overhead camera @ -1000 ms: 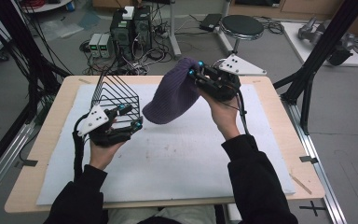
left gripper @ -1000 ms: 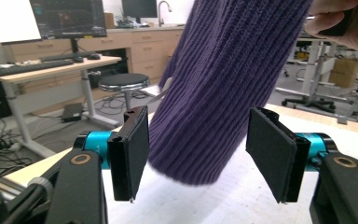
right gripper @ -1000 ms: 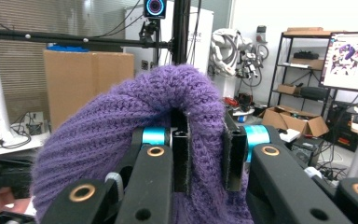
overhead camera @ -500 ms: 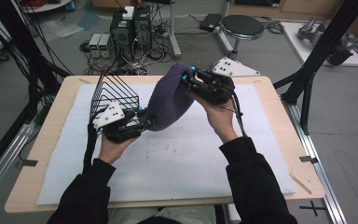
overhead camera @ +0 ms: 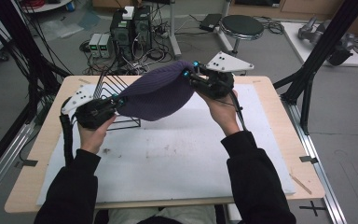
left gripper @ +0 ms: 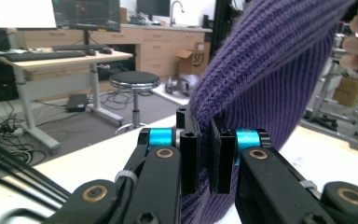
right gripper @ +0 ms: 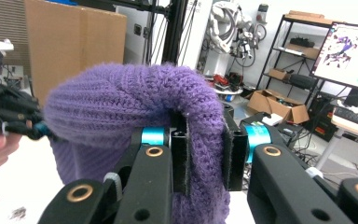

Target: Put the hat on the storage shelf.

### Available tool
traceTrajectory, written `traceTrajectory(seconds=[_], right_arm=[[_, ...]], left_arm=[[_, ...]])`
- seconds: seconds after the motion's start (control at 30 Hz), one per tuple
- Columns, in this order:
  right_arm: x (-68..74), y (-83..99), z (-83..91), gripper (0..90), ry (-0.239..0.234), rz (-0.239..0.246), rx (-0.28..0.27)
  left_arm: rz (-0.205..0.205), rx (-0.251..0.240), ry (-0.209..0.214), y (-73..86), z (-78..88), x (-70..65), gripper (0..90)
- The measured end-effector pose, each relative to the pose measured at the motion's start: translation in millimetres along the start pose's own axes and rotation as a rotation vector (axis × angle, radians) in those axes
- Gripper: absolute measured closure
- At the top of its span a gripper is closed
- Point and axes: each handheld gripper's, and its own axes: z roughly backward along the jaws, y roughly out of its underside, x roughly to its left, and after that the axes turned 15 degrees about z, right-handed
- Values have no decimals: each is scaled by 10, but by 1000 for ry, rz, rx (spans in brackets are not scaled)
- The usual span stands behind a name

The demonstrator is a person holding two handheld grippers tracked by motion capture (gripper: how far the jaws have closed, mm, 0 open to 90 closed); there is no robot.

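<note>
A purple knitted beanie (overhead camera: 156, 95) hangs stretched above the table between both grippers. My left gripper (overhead camera: 117, 100) has just been closing and now pinches the beanie's left edge; in the left gripper view the knit (left gripper: 261, 84) runs between its nearly touching jaws (left gripper: 204, 156). My right gripper (overhead camera: 189, 74) is shut on the beanie's right edge, and the right gripper view shows a thick fold of the beanie (right gripper: 135, 109) clamped between its pads (right gripper: 204, 154). Both hands hold the beanie clear of the white mat (overhead camera: 168, 163).
A black wire rack (overhead camera: 116, 100) stands on the table at the back left, right behind my left gripper. The wooden table's edge (overhead camera: 307, 186) frames the white mat. A round stool (overhead camera: 240, 25) and electronics boxes (overhead camera: 121, 32) sit on the floor beyond.
My left gripper moved in to the beanie's lower left edge and closed on it, then lifted and drew left. The beanie went from hanging off the right gripper to stretched between both.
</note>
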Motion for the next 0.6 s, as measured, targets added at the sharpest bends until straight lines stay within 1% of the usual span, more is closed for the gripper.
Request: traceTrajectory(seconds=[0.07, 0.13, 0.2, 0.23, 0.37, 0.4, 0.47, 0.5, 0.57, 0.6], right_arm=[[8, -21, -58, 779, 6, -6, -8], [14, -46, -115, 780, 20, -19, -27], [17, -78, -175, 780, 37, -29, -38], [20, -98, -205, 780, 43, -35, -44], [48, -201, -313, 780, 60, -24, -70], [55, -226, -333, 780, 62, -24, -73], [62, -285, -375, 780, 68, -20, -74], [63, -318, -392, 780, 72, -19, -79], [59, -389, -426, 780, 68, -23, -81], [60, -422, -445, 780, 74, -14, -85]], left_arm=[[-1, -3, -3, -42, 22, 28, 847], [0, -9, -6, -81, 34, 55, 847], [10, -17, -11, -127, 43, 83, 847], [11, -29, -23, -155, 55, 100, 847], [29, -53, -32, -252, 98, 164, 846], [29, -59, -37, -281, 107, 178, 846], [37, -73, -34, -344, 124, 209, 845], [41, -90, -36, -372, 128, 216, 845], [38, -103, -47, -431, 140, 245, 845], [38, -111, -55, -458, 145, 256, 845]])
